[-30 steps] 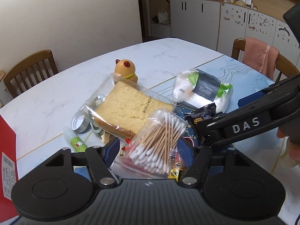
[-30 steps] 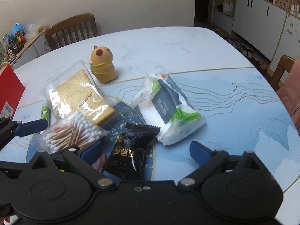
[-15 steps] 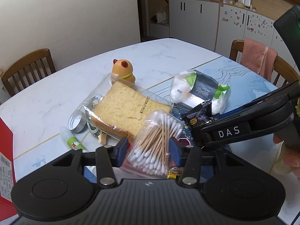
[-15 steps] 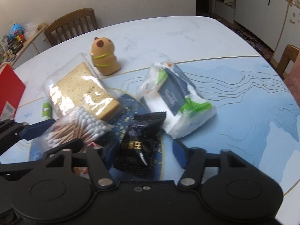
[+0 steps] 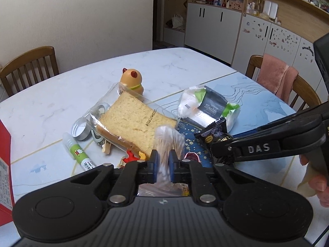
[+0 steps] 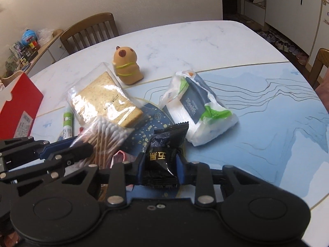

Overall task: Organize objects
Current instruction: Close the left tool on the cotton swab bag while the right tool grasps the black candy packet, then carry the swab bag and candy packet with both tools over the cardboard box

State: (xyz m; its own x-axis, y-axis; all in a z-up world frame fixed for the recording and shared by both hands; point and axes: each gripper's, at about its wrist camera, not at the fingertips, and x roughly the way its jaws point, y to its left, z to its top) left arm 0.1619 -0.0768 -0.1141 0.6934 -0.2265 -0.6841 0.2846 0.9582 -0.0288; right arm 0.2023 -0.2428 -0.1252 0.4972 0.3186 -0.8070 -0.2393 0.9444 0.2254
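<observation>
Beside the clear-wrapped toast slice (image 5: 133, 121), the left gripper (image 5: 163, 164) pinches a clear cotton-swab bag (image 6: 107, 135); the right gripper (image 6: 160, 170) clamps a black snack packet (image 6: 162, 156). Slippery film could slide free.

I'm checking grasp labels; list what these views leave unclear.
- Left wrist: the cotton swab bag is motion-blurred in the left claw.
- Left wrist: the small red item is half hidden behind the claw.
- Right wrist: the black snack packet lower end is hidden by the right claw.
</observation>
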